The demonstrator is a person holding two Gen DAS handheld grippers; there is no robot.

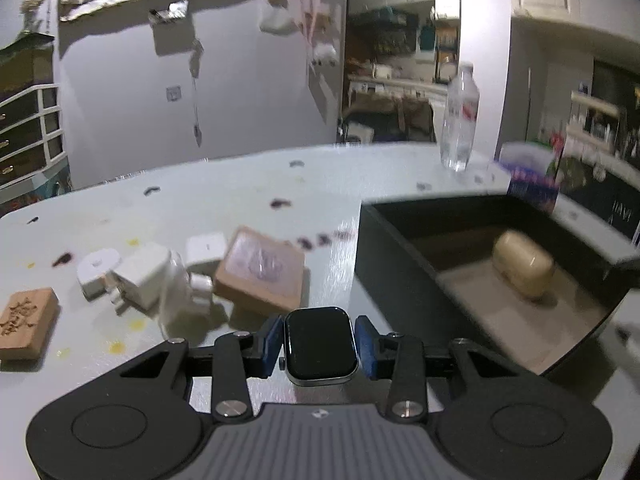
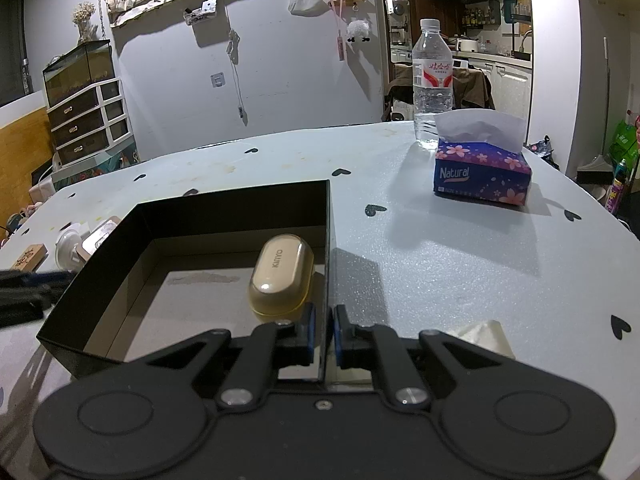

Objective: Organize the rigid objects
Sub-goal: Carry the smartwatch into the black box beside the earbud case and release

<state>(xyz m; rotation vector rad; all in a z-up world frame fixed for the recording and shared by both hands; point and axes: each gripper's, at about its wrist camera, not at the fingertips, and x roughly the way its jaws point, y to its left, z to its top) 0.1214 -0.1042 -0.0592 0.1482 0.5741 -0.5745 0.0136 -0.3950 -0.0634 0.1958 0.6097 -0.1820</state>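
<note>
Smartwatch (image 1: 320,346) clenched in left gripper (image 1: 320,350), black box (image 1: 400,280) just to its right; box wall pinched by right gripper (image 2: 323,334).

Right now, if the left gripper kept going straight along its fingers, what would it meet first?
The left gripper, shut on a smartwatch, points between the pink-framed block and the black box. Probably bare table first; depth is unclear.

Bare table (image 2: 460,264) across the right-wrist frame's centre right, tissue box (image 2: 482,176) and water bottle (image 2: 432,80) blocking upper right, open-topped black box (image 2: 224,208) centre left, beige case (image 2: 282,280) occupying its right side, white clutter (image 1: 148,280) crowding left-wrist frame's left.
</note>
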